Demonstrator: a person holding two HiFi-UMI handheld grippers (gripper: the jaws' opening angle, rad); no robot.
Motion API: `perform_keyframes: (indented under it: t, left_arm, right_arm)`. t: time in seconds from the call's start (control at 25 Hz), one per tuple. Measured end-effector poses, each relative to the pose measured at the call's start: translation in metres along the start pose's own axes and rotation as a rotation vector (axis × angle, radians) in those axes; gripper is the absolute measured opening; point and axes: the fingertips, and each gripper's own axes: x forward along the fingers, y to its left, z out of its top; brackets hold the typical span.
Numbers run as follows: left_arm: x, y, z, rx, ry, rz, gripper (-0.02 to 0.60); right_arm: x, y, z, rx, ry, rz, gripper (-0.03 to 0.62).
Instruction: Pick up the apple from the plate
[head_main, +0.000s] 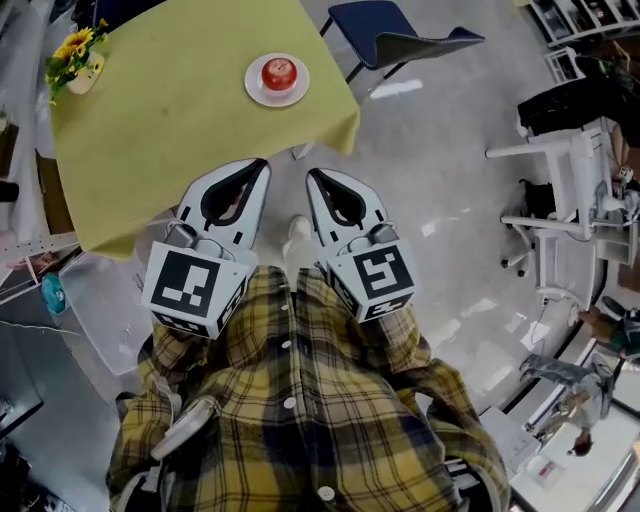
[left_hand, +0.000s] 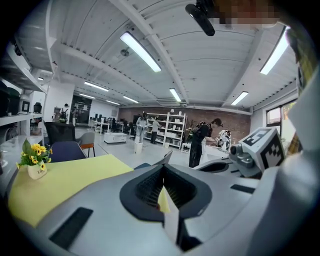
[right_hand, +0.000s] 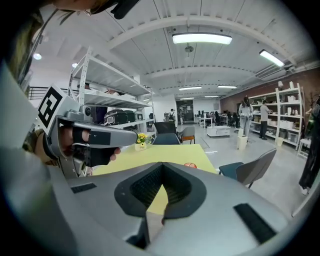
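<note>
Left gripper (head_main: 262, 166) and right gripper (head_main: 311, 176), jaws pressed together and empty, sit well apart from the red round apple (head_main: 279, 72) on the small white plate (head_main: 253, 87), straight ahead at the far right edge of the yellow-green counter (head_main: 170, 120), neither clearly nearer.

Yellow-clothed table (head_main: 180, 130) on grey floor (head_main: 440, 150). On it: white plate (head_main: 256, 93) near right edge, flower pot (head_main: 82, 76) far left, well apart.

This is looking like a large open lab hall: strip lights (left_hand: 140, 51) are running along the white ceiling (left_hand: 200, 65), shelving racks (left_hand: 170, 129) are standing before a brick wall (left_hand: 235, 120), people (left_hand: 197, 142) are standing about, and polished grey floor (head_main: 440, 180) is surrounding the yellow-covered bench (head_main: 170, 130).
</note>
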Motion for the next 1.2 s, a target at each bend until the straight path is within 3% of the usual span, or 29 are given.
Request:
perform_keyframes:
  t: [0.44,0.68,1.2]
  left_arm:
    - [0.062,-0.007,0.012,-0.056,-0.022,0.155,0.009]
    - [0.072,0.019,0.011,-0.086,-0.018,0.219,0.008]
    - [0.139,0.113,0.040,-0.068,0.004,0.172,0.009]
  right_arm:
    - [0.012,-0.072,-0.005,-0.059,0.041,0.148,-0.003]
    - [0.034,-0.082,-0.006,-0.059,0.059,0.186,-0.003]
    - [0.142,-0.120,0.037,-0.055,0.063,0.167,-0.003]
